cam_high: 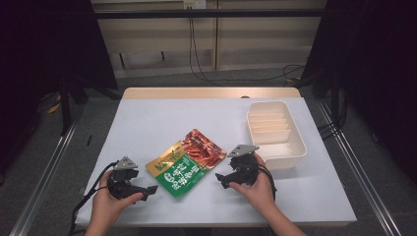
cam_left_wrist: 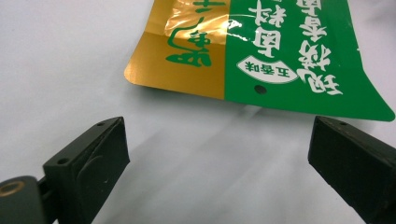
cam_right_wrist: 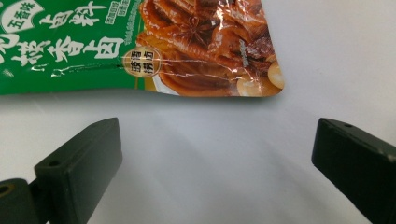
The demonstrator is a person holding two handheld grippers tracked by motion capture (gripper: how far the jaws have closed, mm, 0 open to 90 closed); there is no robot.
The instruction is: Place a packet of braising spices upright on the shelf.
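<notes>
A flat snack pouch (cam_high: 186, 162), green and gold at one end and printed with red-brown food at the other, lies on the white table (cam_high: 162, 123) near its front. My left gripper (cam_high: 151, 189) rests on the table just left of the pouch, open, jaws pointing at the pouch's green and gold edge (cam_left_wrist: 261, 70). My right gripper (cam_high: 221, 179) sits just right of the pouch, also open, facing the pouch's food-printed end (cam_right_wrist: 205, 46). Nothing lies between either pair of jaws; bare table separates both from the pouch.
A cream plastic tray with ribbed dividers (cam_high: 274, 132) stands at the table's right, just beyond the right hand. A wooden strip (cam_high: 211, 92) runs along the far edge. Cables cross the floor behind, and metal rails flank both sides.
</notes>
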